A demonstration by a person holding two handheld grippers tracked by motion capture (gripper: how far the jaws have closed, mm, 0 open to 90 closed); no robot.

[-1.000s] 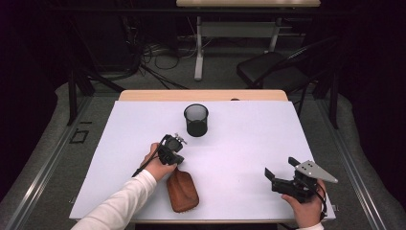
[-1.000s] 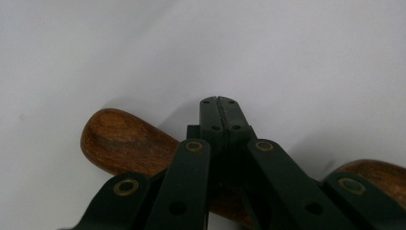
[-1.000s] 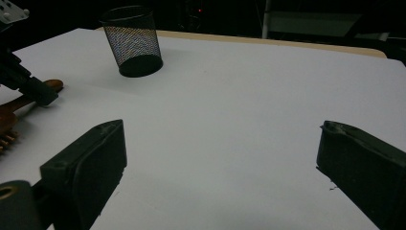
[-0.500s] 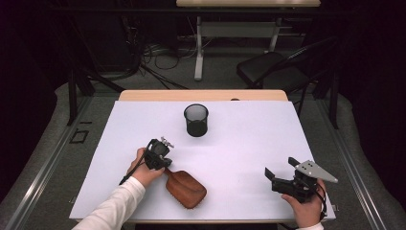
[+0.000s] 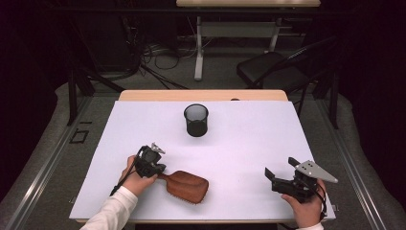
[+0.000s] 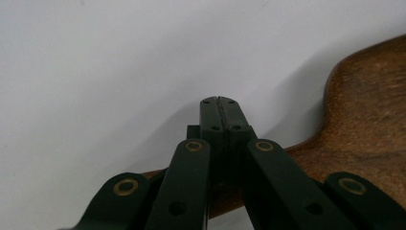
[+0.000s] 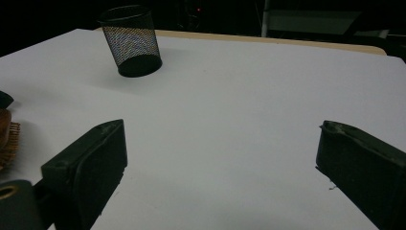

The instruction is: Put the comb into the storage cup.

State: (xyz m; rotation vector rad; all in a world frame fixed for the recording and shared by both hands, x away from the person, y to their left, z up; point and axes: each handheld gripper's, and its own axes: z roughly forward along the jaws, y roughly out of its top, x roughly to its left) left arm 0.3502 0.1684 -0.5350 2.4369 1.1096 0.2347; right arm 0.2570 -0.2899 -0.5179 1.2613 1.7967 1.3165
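Note:
A brown wooden hairbrush [image 5: 187, 185] lies bristles down near the table's front edge, its head to the right and its handle pointing left under my left gripper [image 5: 159, 168]. In the left gripper view the jaws [image 6: 220, 103] are pressed together with nothing between the pads, and the brush's handle and head [image 6: 368, 120] pass underneath them. My right gripper [image 5: 280, 167] rests at the front right with its jaws wide apart and nothing between them [image 7: 220, 139]. The brush's bristled edge [image 7: 7, 136] shows at the left of the right gripper view.
A black mesh cup [image 5: 196, 120] stands upright at the middle back of the white table top [image 5: 249, 139]; it is also in the right gripper view [image 7: 131, 40]. Beyond the table are a dark chair [image 5: 273, 72], cables and a desk frame.
My left gripper has shifted left and toward the front edge. The brush has swung with it from pointing at the front edge to lying out to the right. The right gripper has stayed put.

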